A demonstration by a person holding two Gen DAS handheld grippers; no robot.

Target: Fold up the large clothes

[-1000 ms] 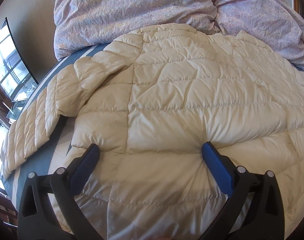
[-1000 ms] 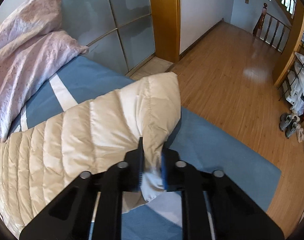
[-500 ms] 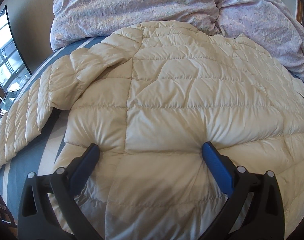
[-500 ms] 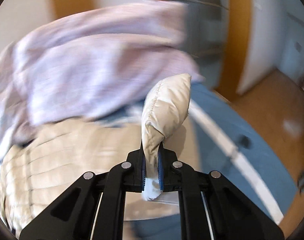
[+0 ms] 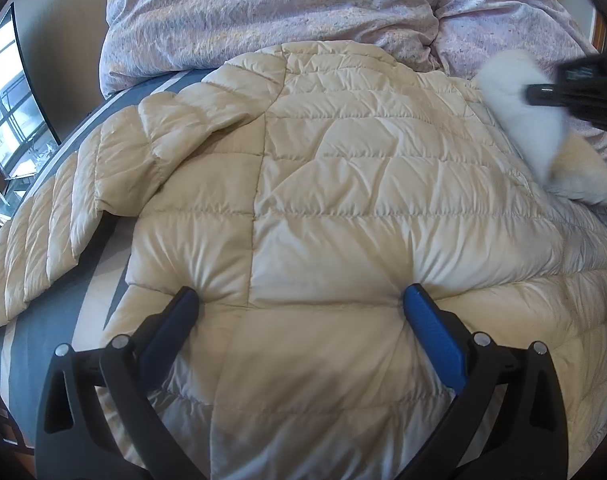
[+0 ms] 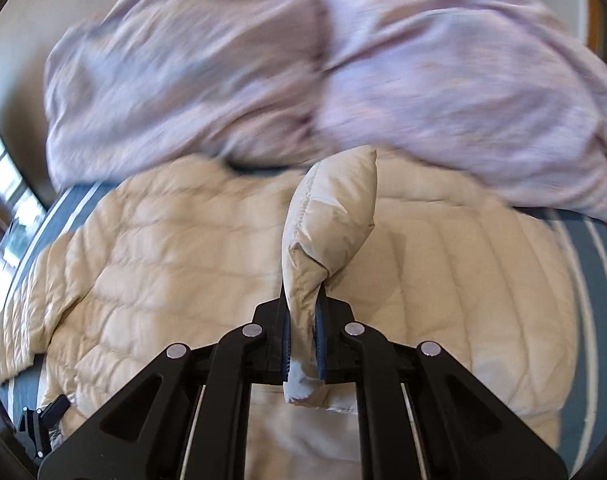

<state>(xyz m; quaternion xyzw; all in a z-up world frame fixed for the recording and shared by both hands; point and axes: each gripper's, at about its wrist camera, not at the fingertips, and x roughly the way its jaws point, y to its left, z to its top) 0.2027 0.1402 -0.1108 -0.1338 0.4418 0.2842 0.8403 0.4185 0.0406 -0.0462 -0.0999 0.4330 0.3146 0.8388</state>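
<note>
A cream quilted down jacket lies spread on a blue striped bed, its left sleeve stretched out to the left. My left gripper stands open, its two fingertips pressed down into the jacket's body. My right gripper is shut on the cuff of the right sleeve, holding it lifted above the jacket's body. In the left wrist view the right gripper appears blurred at the upper right with the pale sleeve hanging from it. The left gripper shows at the lower left of the right wrist view.
A crumpled lilac duvet is piled at the head of the bed behind the jacket. The blue bedsheet with white stripes shows at the left. A window lies beyond the bed's left edge.
My right gripper swung the sleeve cuff from the bed's right edge up and over the jacket's body, rolling as it went. It has come into the left wrist view. The left gripper stayed pressed in place.
</note>
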